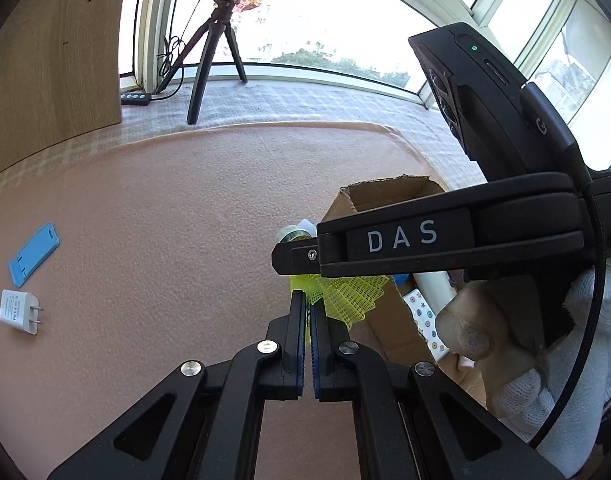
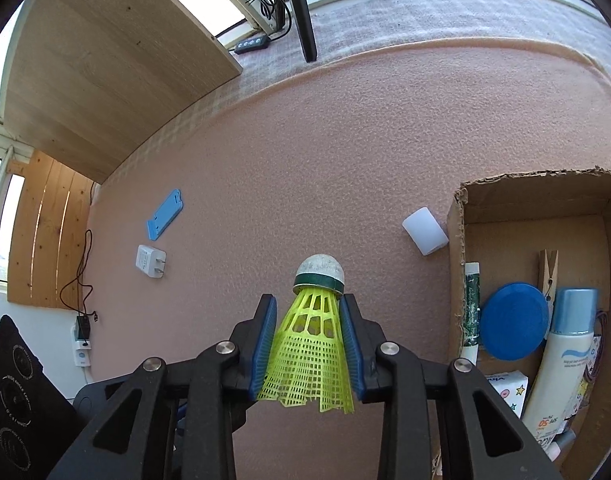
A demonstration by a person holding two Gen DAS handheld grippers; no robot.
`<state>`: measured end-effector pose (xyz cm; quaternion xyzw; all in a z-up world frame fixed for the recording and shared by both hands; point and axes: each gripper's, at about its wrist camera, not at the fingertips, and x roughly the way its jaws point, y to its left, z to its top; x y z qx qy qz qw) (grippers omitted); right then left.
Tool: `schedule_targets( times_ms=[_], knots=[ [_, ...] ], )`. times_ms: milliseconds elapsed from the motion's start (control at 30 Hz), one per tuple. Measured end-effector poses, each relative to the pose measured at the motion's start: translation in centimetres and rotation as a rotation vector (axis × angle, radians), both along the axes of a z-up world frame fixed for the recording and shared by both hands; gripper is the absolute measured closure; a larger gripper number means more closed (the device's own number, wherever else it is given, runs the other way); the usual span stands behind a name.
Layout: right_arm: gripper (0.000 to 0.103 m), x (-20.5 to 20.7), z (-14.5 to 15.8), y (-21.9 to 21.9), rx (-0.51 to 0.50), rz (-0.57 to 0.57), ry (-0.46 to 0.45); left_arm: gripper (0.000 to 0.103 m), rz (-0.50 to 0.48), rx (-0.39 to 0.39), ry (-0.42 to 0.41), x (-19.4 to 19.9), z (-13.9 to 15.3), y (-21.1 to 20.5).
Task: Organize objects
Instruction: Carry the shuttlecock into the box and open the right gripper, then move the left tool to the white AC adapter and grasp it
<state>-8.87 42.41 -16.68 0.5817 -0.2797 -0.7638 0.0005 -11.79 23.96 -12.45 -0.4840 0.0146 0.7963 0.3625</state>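
Shuttlecock [image 2: 311,344], yellow mesh skirt, clamped: right hand-held gripper [image 2: 310,344].

A home, at a sunlit bay window [image 1: 325,32]: a pink foam mat [image 1: 165,220] covers the worktop, a small tripod [image 1: 209,60] stands behind the mat by the glass, and a cardboard box [image 2: 461,240] on the mat holds toiletries such as a sunscreen bottle [image 2: 561,364].

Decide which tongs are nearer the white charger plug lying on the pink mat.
Left. The left tongs sit nearer the charger plug; the right tongs, holding the shuttlecock, are farther, toward the cardboard box.
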Motion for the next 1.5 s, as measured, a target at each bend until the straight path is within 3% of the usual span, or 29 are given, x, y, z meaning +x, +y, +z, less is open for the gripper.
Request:
schedule_targets(
  times_ms=[400, 667, 933, 1000, 1067, 1133, 1500],
  knots=[
    [0.074, 5.9, 4.0, 6.0, 0.068, -0.140, 0.074, 0.101, -0.175, 0.002, 0.067, 3.4, 3.3, 8.9],
    [0.074, 10.1, 4.3, 9.7, 0.089, -0.222, 0.066, 0.101, -0.260, -0.008, 0.081, 6.6, 3.4, 13.4],
    [0.074, 12.3, 4.2, 11.2, 0.102, -0.255, 0.061, 0.101, -0.298, -0.030, 0.088, 8.3, 3.2, 15.3],
    [0.074, 12.5, 4.3, 11.2, 0.109, -0.250, 0.066, 0.098, -0.295, -0.047, 0.098, 8.5, 3.3, 15.3],
    [0.072, 12.6, 4.7, 11.2, 0.131, -0.250, 0.076, 0.086, -0.280, -0.063, 0.101, 8.5, 3.3, 15.0],
    [0.070, 12.8, 5.1, 11.1, 0.167, -0.264, 0.083, 0.062, -0.255, -0.056, 0.100, 8.0, 3.3, 14.1],
    [0.067, 11.2, 6.0, 8.5, 0.160, -0.211, 0.127, 0.062, -0.027, -0.064, 0.038, 2.4, 2.3, 4.6]
  ],
)
